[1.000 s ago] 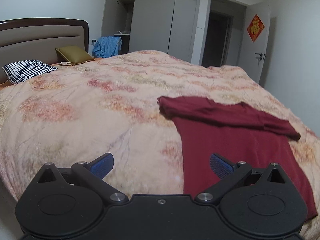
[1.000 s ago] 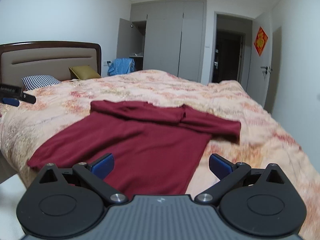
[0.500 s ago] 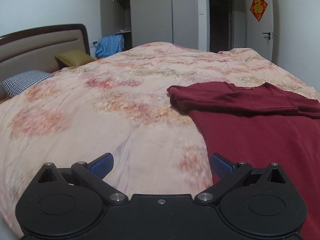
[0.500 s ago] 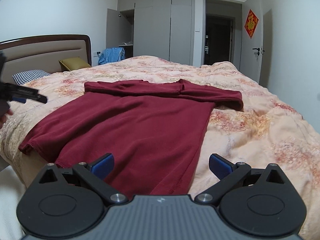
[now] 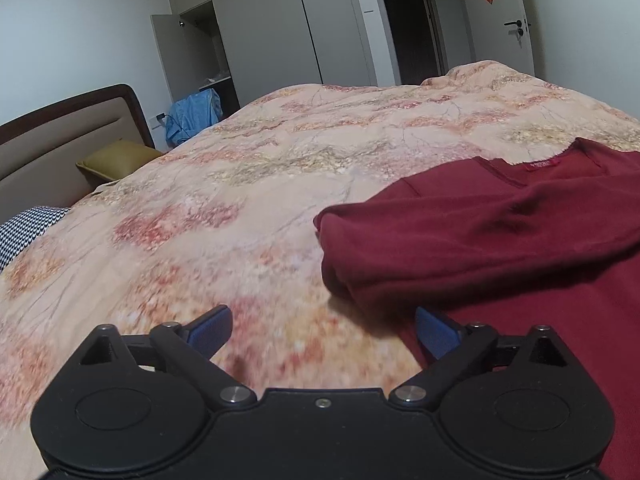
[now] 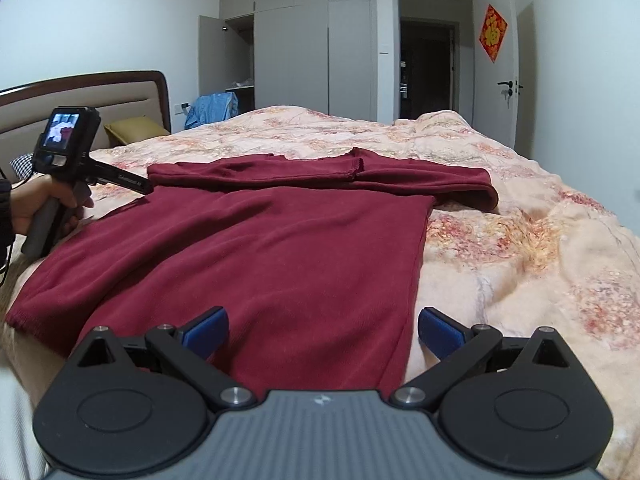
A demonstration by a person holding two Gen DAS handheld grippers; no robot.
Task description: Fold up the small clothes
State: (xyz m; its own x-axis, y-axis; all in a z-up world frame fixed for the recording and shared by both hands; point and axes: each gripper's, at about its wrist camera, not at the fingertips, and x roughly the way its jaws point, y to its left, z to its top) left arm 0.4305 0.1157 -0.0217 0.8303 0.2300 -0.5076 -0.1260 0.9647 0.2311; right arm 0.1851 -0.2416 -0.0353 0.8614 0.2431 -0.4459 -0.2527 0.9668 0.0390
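A dark red long-sleeved top (image 6: pixel 280 240) lies flat on the bed, sleeves folded across its upper part. In the left wrist view the top (image 5: pixel 500 232) fills the right side, its folded shoulder close ahead. My left gripper (image 5: pixel 322 330) is open and empty, low over the quilt at the top's left edge, its right finger (image 5: pixel 436 334) by the fabric. My right gripper (image 6: pixel 322 330) is open and empty, just above the top's hem near its right edge. The left gripper also shows in the right wrist view (image 6: pixel 132 182), held in a hand.
The bed carries a floral peach quilt (image 5: pixel 200 240). The headboard (image 6: pixel 100 96), a checked pillow (image 5: pixel 24 228) and an olive cushion (image 5: pixel 116 158) are at the left. A blue garment (image 6: pixel 212 110), wardrobes (image 6: pixel 312 52) and a doorway (image 6: pixel 428 68) stand behind.
My left gripper moved forward and lower toward the top's folded shoulder. My right gripper moved closer over the hem. Both stayed open.
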